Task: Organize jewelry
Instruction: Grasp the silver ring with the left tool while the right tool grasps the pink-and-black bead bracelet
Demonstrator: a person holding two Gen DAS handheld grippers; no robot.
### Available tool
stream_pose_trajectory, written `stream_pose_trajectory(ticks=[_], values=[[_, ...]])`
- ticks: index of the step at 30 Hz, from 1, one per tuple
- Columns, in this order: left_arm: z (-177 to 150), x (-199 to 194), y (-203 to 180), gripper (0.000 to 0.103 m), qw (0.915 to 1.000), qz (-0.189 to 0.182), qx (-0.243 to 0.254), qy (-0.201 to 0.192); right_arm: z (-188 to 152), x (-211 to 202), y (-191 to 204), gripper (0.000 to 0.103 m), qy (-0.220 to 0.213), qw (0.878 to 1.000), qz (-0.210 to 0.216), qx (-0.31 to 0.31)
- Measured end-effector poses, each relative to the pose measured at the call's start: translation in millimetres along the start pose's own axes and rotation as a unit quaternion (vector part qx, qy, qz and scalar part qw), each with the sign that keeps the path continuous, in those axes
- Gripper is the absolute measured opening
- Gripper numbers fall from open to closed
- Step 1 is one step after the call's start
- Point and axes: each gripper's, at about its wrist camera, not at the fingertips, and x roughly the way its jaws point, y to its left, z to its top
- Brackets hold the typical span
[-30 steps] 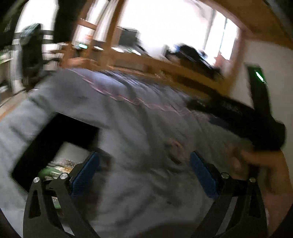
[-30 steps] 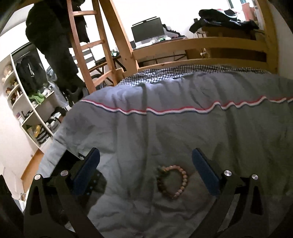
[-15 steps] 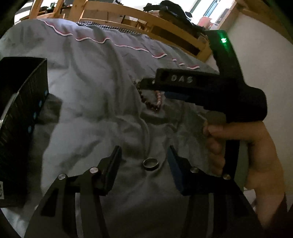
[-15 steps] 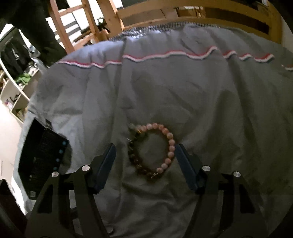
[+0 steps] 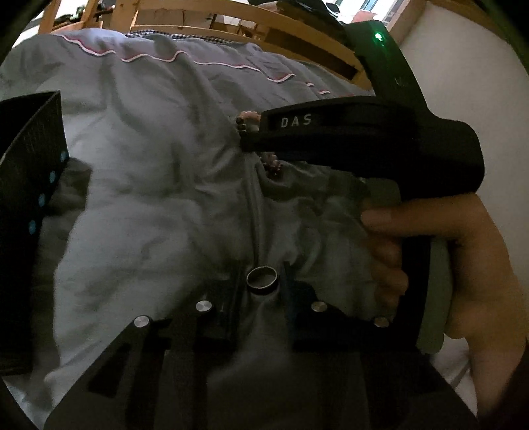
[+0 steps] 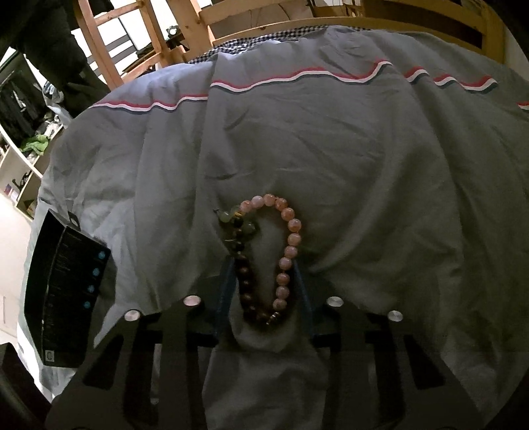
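Note:
A silver ring [image 5: 262, 279] lies on the grey duvet [image 5: 148, 198] between the pads of my left gripper [image 5: 261, 281]. Its jaws are closing, and the pads sit against the ring's two sides with cloth bunched up around it. A beaded bracelet [image 6: 264, 258], half pink and half dark brown, is squeezed into a long loop between the blue pads of my right gripper [image 6: 264, 287], whose jaws are also closing. In the left wrist view a few bracelet beads [image 5: 246, 116] show beyond the right gripper's black body, held by a hand [image 5: 463, 251].
A black box [image 6: 66, 291] with blue dots stands on the duvet to the left, also seen as the box [image 5: 29, 198] in the left wrist view. A wooden bed rail [image 6: 363, 23] runs along the far side. Shelves [image 6: 20, 165] stand beyond the bed's left edge.
Both grippers came down onto the duvet and their jaws narrowed. The ring is now between the left pads. The bracelet went from a round loop to a squeezed oval.

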Motion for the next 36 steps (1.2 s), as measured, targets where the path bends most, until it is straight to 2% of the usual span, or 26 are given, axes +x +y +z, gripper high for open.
stream_pose_trajectory(ticks=[3, 6, 10, 16, 20, 22, 23, 25, 27, 31, 36], values=[[1.6, 0.4, 1.9, 0.021, 1.0000, 0.003, 0.001, -0.001, 2.8, -4.2, 0.8, 0.018, -0.013, 0.999, 0.028, 0.010], [5.6, -3.1, 1.8, 0.020, 0.9997, 0.008, -0.008, -0.023, 8.6, -17.4, -2.5, 0.013, -0.038, 0.995, 0.082, 0.038], [2.5, -17.2, 6.3, 0.020, 0.9984, 0.010, -0.026, -0.050, 13.5, -29.9, -1.9, 0.009, -0.060, 0.991, 0.107, 0.052], [2.9, -22.4, 12.5, 0.020, 0.9974, 0.022, -0.037, -0.058, 14.8, -25.1, 1.6, 0.008, -0.055, 0.991, 0.107, 0.054], [8.7, -29.1, 21.0, 0.020, 0.9951, 0.022, -0.060, -0.076, 13.6, -25.7, -0.8, 0.009, -0.049, 0.993, 0.092, 0.052], [10.7, -31.5, 23.1, 0.020, 0.9946, 0.019, -0.065, -0.079, 12.2, -22.9, -5.5, 0.009, -0.043, 0.995, 0.071, 0.057], [10.5, -31.7, 21.1, 0.020, 0.9949, 0.018, -0.062, -0.078, 11.5, -20.3, -8.2, 0.012, -0.038, 0.995, 0.068, 0.063], [10.9, -26.4, 15.7, 0.020, 0.9973, 0.011, -0.043, -0.058, 9.6, -17.9, -13.4, 0.025, -0.035, 0.995, 0.062, 0.076], [5.3, -16.1, 5.2, 0.021, 0.9997, -0.002, -0.012, -0.020, 9.4, -20.3, -16.0, 0.044, -0.044, 0.994, 0.061, 0.081], [-4.0, 8.4, -21.9, 0.024, 0.9983, 0.005, 0.050, 0.030, 10.4, -23.2, -14.2, 0.047, -0.048, 0.994, 0.065, 0.077], [-5.9, 11.9, -21.2, 0.025, 0.9985, -0.005, 0.042, 0.035, 9.3, -18.5, -11.9, 0.047, -0.039, 0.994, 0.070, 0.074]])
